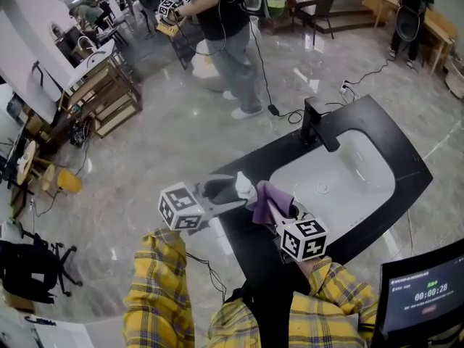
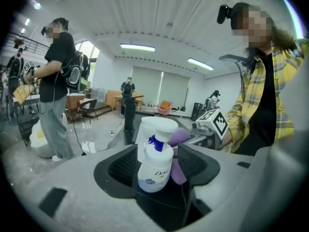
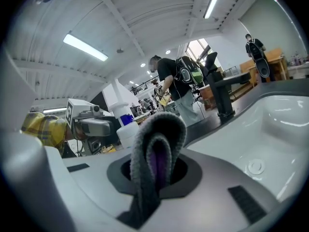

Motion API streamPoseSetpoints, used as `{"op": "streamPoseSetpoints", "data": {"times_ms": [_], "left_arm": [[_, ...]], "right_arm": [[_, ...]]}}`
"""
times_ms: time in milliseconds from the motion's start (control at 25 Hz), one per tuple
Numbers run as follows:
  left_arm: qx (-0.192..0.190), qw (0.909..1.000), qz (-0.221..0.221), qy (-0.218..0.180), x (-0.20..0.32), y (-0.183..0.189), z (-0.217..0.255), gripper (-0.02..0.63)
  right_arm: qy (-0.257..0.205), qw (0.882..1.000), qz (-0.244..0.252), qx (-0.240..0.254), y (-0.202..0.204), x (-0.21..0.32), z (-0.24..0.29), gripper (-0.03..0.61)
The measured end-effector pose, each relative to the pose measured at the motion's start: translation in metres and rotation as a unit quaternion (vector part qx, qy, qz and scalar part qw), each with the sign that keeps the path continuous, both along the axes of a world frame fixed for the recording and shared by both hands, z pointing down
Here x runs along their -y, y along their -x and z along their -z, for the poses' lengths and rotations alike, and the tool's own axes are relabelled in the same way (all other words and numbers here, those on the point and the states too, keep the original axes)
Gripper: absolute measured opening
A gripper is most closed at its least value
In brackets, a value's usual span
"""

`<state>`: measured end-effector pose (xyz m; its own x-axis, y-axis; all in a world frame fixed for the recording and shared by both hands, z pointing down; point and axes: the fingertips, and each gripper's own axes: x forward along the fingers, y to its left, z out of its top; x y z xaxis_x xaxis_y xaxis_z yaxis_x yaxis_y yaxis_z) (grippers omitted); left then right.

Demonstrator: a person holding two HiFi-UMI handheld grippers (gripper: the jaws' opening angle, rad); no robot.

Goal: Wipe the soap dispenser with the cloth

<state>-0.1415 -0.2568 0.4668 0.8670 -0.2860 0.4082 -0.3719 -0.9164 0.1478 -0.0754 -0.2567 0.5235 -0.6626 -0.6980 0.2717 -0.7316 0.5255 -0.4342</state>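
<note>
Left hand-held gripper (image 2: 157, 151): jaws wide, soap dispenser (image 2: 155, 170) between them. The bottle wall meets the left pad; the right pad stands off it, with purple cloth filling that gap. I read this as released, bracketing the bottle rather than clamping it.

Right hand-held gripper (image 3: 158, 168): clenched on the cloth (image 3: 157, 149), a folded loop sticking out ahead of the jaws.

From the right hand-held gripper the dispenser lies just ahead and to the left, cloth touching its near side. Long axis roughly upright, pump on top. The right hand does the wiping, so I judge strokes should run along that axis.

Room: the tabletop (image 1: 395, 151) edge lies close under the left hand-held gripper, floor beyond. The sink (image 1: 341, 187) opens to the right of the right hand-held gripper, and the faucet (image 1: 315, 122) stands well apart.
</note>
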Motion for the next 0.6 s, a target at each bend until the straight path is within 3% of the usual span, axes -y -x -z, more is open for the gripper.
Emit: {"op": "streamPoseSetpoints", "data": {"times_ms": [120,320,600], "left_arm": [[0.011,0.9996,-0.027,0.006,0.002,-0.003,-0.003,0.235],[-0.049,0.995,-0.061,0.062,0.005,-0.013,0.003,0.235],[-0.068,0.991,-0.092,0.069,0.006,-0.022,0.001,0.227]], "right_arm": [[-0.005,1.0,-0.012,0.002,-0.007,0.0,0.006,0.041],[-0.006,0.999,-0.032,0.004,-0.016,0.001,0.007,0.041],[-0.005,0.999,-0.038,0.005,-0.017,-0.002,0.01,0.041]]}}
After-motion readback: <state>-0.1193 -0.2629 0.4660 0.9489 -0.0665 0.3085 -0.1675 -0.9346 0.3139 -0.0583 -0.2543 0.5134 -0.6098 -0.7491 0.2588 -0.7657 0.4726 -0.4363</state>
